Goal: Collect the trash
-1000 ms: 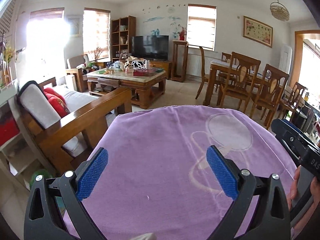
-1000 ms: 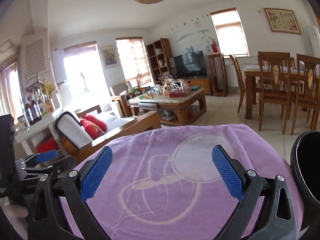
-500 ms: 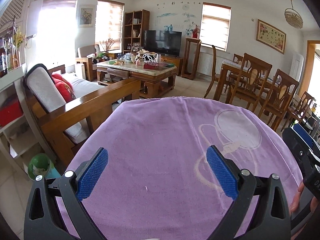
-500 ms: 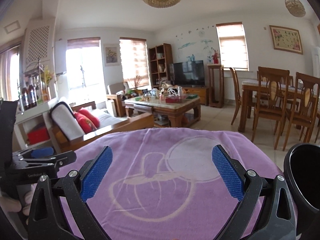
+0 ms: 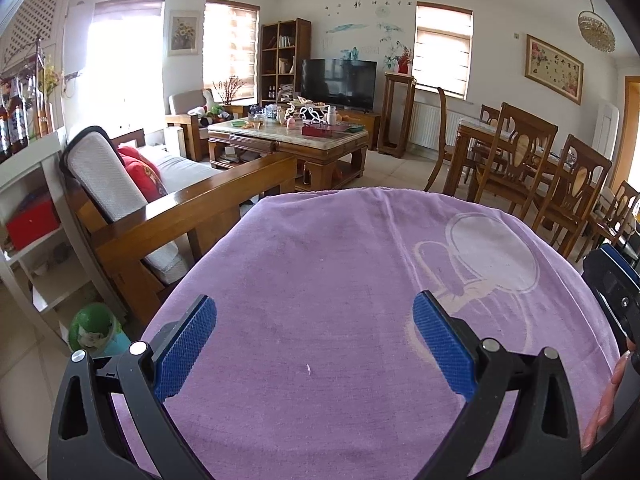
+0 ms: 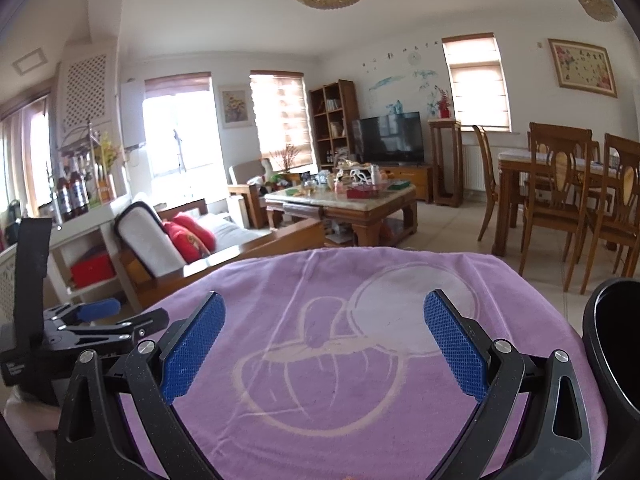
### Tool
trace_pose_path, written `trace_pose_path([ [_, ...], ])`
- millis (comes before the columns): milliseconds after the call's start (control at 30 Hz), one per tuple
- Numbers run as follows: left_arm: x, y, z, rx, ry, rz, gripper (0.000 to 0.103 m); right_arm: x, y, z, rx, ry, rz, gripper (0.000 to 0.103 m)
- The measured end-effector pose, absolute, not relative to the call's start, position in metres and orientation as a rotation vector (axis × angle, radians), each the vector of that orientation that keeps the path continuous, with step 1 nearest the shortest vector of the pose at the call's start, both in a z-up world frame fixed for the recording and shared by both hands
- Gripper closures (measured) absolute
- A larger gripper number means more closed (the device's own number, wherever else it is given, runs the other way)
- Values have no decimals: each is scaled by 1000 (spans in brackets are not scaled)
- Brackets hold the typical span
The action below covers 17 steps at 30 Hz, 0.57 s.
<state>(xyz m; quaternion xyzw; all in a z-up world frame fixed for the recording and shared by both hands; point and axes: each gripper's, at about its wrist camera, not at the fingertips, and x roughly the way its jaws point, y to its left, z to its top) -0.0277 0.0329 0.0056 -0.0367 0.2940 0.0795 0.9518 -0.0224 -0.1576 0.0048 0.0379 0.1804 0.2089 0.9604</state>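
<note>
Both hand-held grippers, left (image 5: 314,344) and right (image 6: 324,344), have tilted upward over the purple cloth (image 5: 340,280), fingers spread, empty. No trash lies on the cloth; the black bin (image 6: 614,344) waits right of it, so collecting hasn't begun.

The purple cloth (image 5: 320,280) hides whatever it drapes, and its near edge runs off the bottom of both views. A black container (image 6: 612,352) is cut by the right edge of the right wrist view, its inside dark. The small things crowding the coffee table (image 5: 288,136) are too small to tell apart. A green object (image 5: 94,330) on the floor by the sofa (image 5: 172,208) is unclear. Fingertips (image 5: 604,396) show at the left wrist view's right edge; the hand is out of frame.
</note>
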Motion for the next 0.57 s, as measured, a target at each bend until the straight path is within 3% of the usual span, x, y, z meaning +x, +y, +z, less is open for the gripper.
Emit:
trace_pose_path([
  [567,-34,21,7,-24,577,163,5,-20,-161,6,94,381,423,5],
])
